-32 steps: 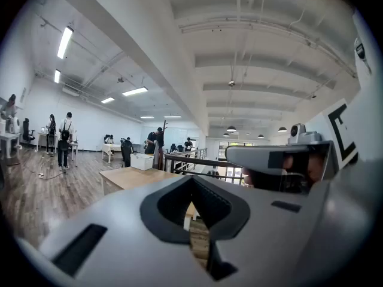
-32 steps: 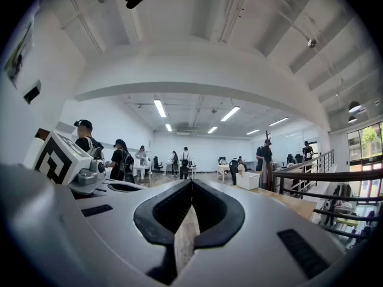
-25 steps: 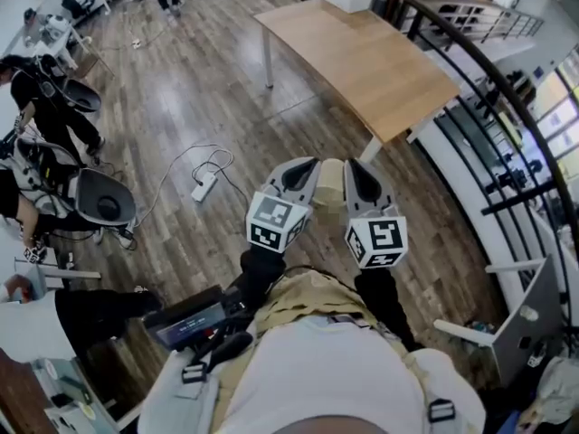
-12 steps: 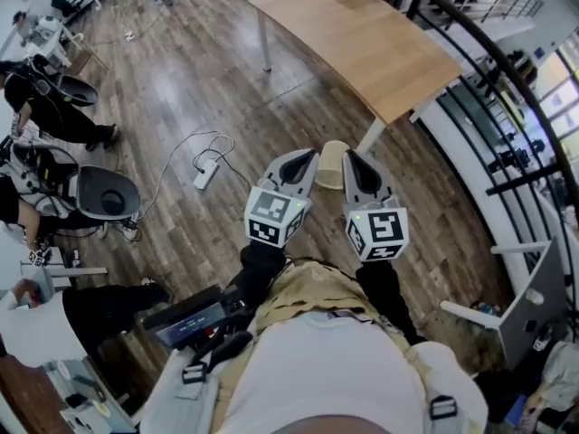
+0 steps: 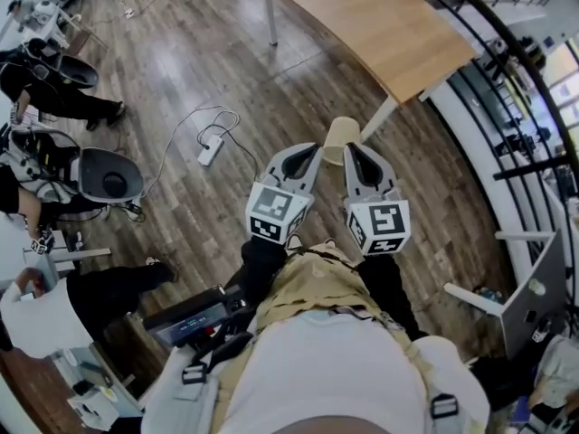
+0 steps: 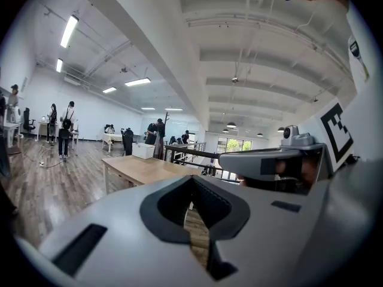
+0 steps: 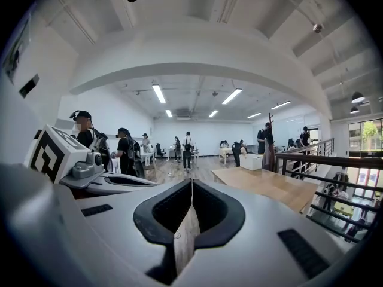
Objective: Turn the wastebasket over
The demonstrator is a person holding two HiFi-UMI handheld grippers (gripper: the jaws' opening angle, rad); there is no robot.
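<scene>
No readable text anywhere — none legible.

Beige wastebasket, brown-planked floor

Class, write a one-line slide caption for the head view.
Left tongs and right tongs, shut and empty, held above the wood floor; wastebasket just ahead.

The wastebasket, mostly hidden between my grippers a second ago, now shows plainly just past the left gripper and right gripper — and the desk slides up the head view, its far end cut off.
</scene>
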